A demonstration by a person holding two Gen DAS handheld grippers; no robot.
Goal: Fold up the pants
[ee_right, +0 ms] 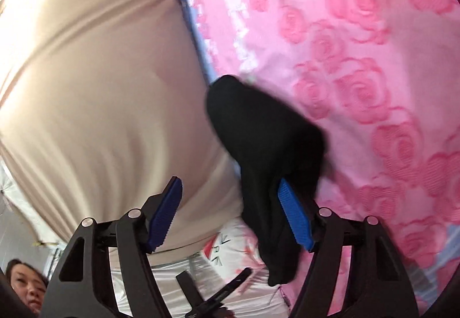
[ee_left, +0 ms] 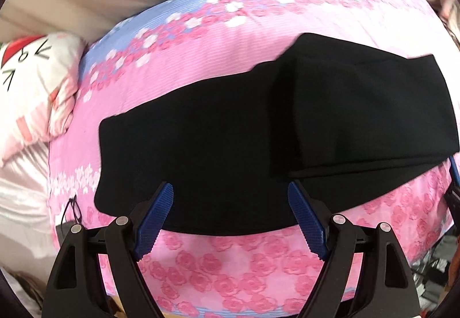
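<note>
The black pants (ee_left: pixel 258 131) lie across the pink rose-patterned bedspread (ee_left: pixel 230 260), with their right part doubled over into a thicker layer (ee_left: pixel 359 116). My left gripper (ee_left: pixel 231 197) is open and empty, its blue pads just above the pants' near edge. My right gripper (ee_right: pixel 230 194) is open; black pants fabric (ee_right: pixel 264 145) drapes over its right blue pad (ee_right: pixel 296 214) and hangs between the jaws, not pinched. Part of the right gripper shows at the right edge of the left wrist view (ee_left: pixel 452 188).
A white pillow with a cat face (ee_left: pixel 34 82) lies left of the bedspread. A beige curtain or sheet (ee_right: pixel 100 73) hangs behind the bed. A small dark device with a cable (ee_left: pixel 67 223) sits at the bed's left edge.
</note>
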